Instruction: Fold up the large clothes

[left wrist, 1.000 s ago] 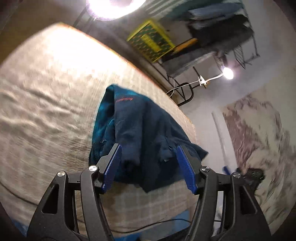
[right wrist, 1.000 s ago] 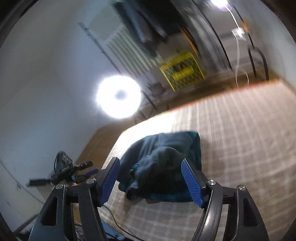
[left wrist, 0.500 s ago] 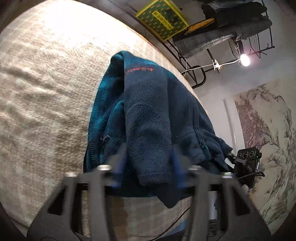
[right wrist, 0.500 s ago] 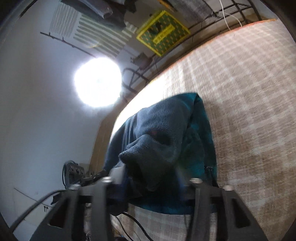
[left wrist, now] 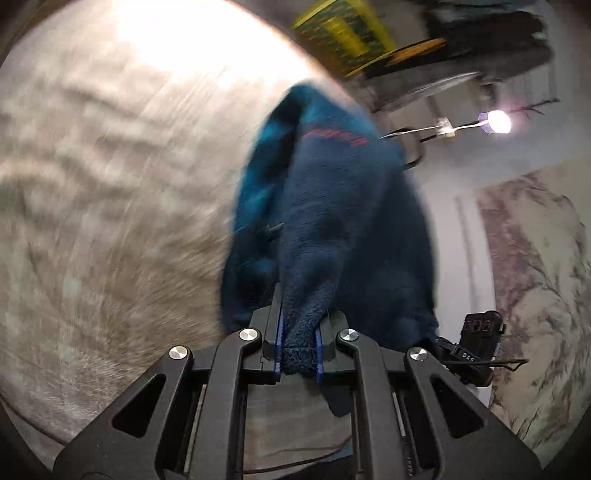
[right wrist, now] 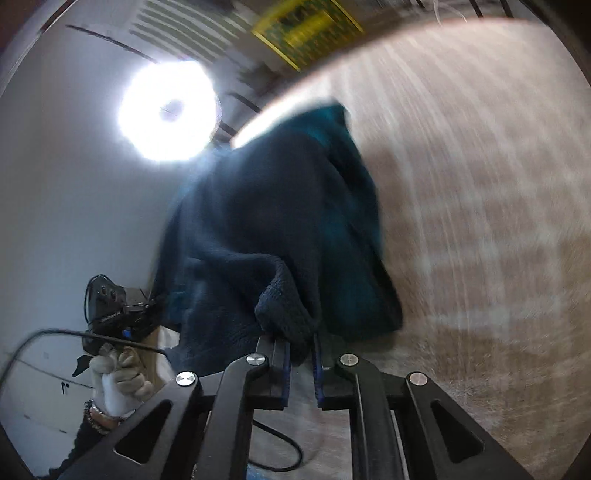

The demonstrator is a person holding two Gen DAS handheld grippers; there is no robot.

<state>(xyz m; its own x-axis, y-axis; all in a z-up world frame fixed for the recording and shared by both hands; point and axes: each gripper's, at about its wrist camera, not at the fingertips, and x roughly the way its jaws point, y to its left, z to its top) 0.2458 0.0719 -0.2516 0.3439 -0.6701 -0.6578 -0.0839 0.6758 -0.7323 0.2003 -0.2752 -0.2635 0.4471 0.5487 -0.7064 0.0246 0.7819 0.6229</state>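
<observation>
A dark navy fleece jacket (left wrist: 332, 206) with a teal lining and red lettering lies bunched on the beige checked cover (left wrist: 110, 184). My left gripper (left wrist: 301, 317) is closing, and a thick fold of the jacket's near edge is pinched between its blue pads. In the right wrist view the same jacket (right wrist: 266, 206) rises from the cover (right wrist: 480, 221). My right gripper (right wrist: 301, 343) is closing too, with a rolled fleece edge squeezed between its pads.
A ring light (right wrist: 168, 110) glares at the far side. A yellow crate (left wrist: 343, 33) and a rack of dark clothes (left wrist: 480, 37) stand beyond the cover, with a small lamp (left wrist: 498, 122) nearby. A gloved hand (right wrist: 118, 373) shows at lower left. A black cable (right wrist: 277, 454) runs along the near edge.
Both grippers came down onto the jacket's near edge and went from wide open to clamped on fleece. The jacket now fills much more of each view.
</observation>
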